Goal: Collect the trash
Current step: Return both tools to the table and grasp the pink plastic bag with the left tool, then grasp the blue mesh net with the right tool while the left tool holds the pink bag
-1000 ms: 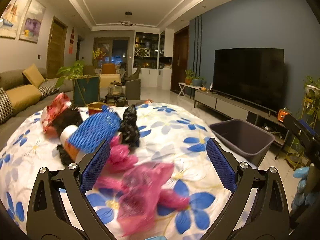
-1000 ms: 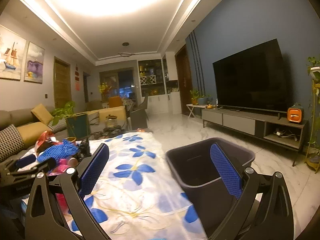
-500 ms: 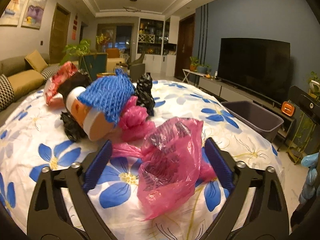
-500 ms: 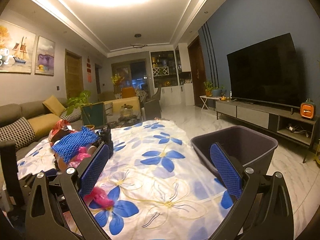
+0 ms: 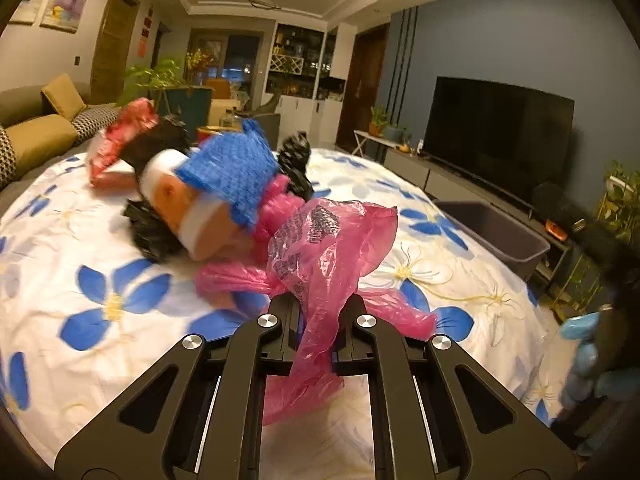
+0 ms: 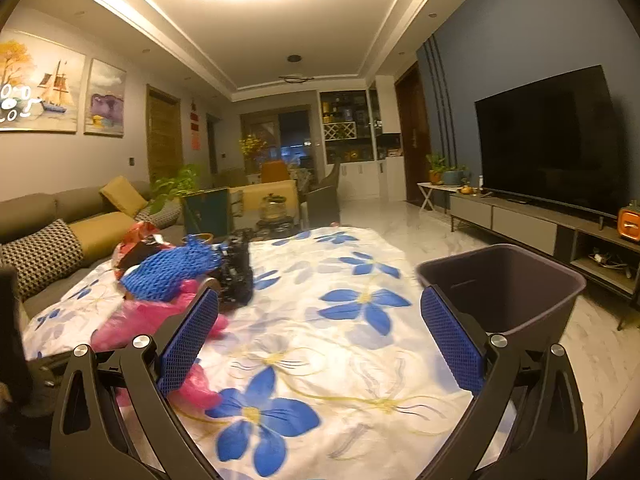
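Standing right by the bench (image 5: 100, 248) with the flowery cloth here. Closest to me, the left hand-held gripper (image 5: 318, 312) has its jaws pinched together on a pink plastic bag (image 5: 328, 248), a fold of film bunched between them and the rest flopping out front onto the cloth. That stuff looks feather-light, floppy and slick, so I'd guess a thin pinch could slide out; grabbing a thick wad of gathered film, like it's doing, seems the safest hold. No worry about breaking it.

The right hand-held gripper (image 6: 320, 332) hangs with its blue pads spread wide, nothing in them.

Just behind the pink bag sits the rest of the pile: a cup-like tub (image 5: 192, 216) on its side wearing a blue foam net (image 5: 236, 176), probably light but stiffer, so squeeze gently across the body. Black bag scraps (image 5: 298, 160) and a red wrapper (image 5: 124, 128) lie touching it, all soft.

Off to the right of the pink bag, past the bench edge, a dark bin (image 6: 508, 284) waits on the floor, mouth open.
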Demonstrator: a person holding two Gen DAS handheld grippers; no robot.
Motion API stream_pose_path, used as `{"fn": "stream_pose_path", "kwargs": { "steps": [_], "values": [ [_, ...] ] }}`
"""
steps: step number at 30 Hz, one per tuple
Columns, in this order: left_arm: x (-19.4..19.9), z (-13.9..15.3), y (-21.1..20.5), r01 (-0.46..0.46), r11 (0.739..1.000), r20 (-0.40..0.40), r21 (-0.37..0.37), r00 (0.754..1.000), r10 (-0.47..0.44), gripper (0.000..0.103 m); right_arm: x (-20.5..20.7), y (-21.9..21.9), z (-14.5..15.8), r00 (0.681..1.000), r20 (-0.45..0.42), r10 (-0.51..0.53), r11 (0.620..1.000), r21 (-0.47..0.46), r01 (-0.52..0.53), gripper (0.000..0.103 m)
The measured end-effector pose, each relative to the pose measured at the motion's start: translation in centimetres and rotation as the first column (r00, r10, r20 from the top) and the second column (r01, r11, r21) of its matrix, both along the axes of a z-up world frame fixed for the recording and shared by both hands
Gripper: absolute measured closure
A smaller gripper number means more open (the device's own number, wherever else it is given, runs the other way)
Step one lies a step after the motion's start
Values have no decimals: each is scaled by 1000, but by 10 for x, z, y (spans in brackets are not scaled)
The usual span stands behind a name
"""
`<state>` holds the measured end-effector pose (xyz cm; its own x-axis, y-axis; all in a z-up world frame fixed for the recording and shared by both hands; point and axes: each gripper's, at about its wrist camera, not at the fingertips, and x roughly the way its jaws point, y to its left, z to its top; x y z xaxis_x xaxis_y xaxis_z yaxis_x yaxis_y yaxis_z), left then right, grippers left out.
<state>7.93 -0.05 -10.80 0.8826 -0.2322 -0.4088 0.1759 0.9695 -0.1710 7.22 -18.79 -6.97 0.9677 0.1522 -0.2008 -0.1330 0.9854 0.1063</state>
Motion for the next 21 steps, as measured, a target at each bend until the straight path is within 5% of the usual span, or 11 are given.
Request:
{"fn": "stream_pose_path", "kwargs": {
  "steps": [10, 21],
  "values": [
    [-26, 25, 66, -202, 979, 68, -22, 977, 203, 95, 26, 67, -4, 989, -18, 150, 989, -11, -150, 6],
    [-21, 35, 130, -384, 922, 74, -47, 919, 386, 95, 63, 142, -5, 957, -58, 286, 957, -39, -288, 24]
  ]
}}
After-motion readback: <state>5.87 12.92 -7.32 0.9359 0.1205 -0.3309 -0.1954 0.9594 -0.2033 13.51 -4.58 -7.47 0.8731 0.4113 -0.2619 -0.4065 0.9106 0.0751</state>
